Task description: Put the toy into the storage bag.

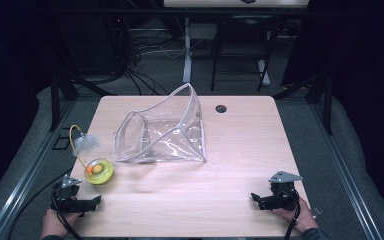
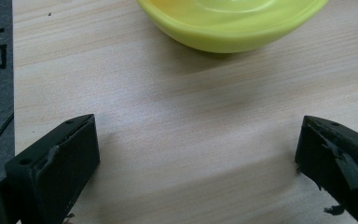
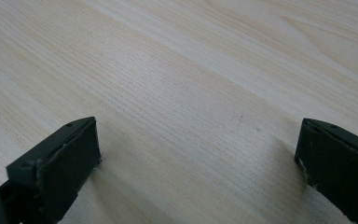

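Table [image 1: 240, 165]: yellow bowl [image 2: 233, 23] beyond left tongs [image 2: 198, 154]

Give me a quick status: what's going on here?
Left gripper and right gripper open, empty, at near edge. Yellow-green feather toy beside left gripper. Clear plastic zip pouch mid-table, untouched. Nothing between.

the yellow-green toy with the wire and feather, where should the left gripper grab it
Probably the rim of the yellow-green bowl base, approached from the near side where the open left gripper sits. The base lies flat on the table and looks stable; the thin curved wire and feather would likely flex.
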### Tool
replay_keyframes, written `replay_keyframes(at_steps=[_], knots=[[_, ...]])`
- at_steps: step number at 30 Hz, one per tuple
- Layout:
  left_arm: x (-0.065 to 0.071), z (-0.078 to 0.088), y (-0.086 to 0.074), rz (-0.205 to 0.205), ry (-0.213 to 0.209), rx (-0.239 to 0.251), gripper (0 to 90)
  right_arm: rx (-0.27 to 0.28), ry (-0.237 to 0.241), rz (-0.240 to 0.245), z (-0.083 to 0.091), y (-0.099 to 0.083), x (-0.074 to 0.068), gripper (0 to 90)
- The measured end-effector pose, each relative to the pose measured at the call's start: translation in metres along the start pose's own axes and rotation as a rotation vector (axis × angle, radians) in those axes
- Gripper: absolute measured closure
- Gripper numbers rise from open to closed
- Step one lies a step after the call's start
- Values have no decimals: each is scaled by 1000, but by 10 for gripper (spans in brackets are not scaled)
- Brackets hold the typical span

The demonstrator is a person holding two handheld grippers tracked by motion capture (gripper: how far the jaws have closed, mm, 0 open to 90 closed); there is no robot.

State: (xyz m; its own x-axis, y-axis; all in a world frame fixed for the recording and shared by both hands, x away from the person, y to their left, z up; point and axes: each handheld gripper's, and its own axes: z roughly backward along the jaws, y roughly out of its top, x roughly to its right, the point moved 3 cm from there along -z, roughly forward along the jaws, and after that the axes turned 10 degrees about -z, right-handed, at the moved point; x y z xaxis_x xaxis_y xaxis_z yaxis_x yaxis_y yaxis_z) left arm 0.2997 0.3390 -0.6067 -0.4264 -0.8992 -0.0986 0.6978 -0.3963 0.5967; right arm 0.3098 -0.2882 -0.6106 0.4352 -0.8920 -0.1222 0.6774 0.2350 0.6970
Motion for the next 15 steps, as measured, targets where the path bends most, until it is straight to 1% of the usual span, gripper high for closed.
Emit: replay_keyframes(at_steps=[5, 7, 11, 12, 13, 14, 15], knots=[[0, 0, 0, 0, 4, -1, 0, -1, -1, 2, 0, 0, 0, 0], [-1, -1, 2, -9, -5, -6, 0, 0, 0, -1, 0, 0, 0, 0], [-1, -1, 3, -12, -11, -21, 0, -2, 1, 2, 0, 0, 0, 0], [-1, -1, 4, -14, -15, -36, 0, -4, 3, 2, 0, 0, 0, 0], [-1, -1, 4, -14, -15, -36, 0, -4, 3, 2, 0, 0, 0, 0], [-1, 0, 6, -17, -19, -70, 0, -4, 3, 2, 0, 0, 0, 0], [-1, 0, 6, -17, -19, -70, 1, -4, 3, 2, 0, 0, 0, 0]])
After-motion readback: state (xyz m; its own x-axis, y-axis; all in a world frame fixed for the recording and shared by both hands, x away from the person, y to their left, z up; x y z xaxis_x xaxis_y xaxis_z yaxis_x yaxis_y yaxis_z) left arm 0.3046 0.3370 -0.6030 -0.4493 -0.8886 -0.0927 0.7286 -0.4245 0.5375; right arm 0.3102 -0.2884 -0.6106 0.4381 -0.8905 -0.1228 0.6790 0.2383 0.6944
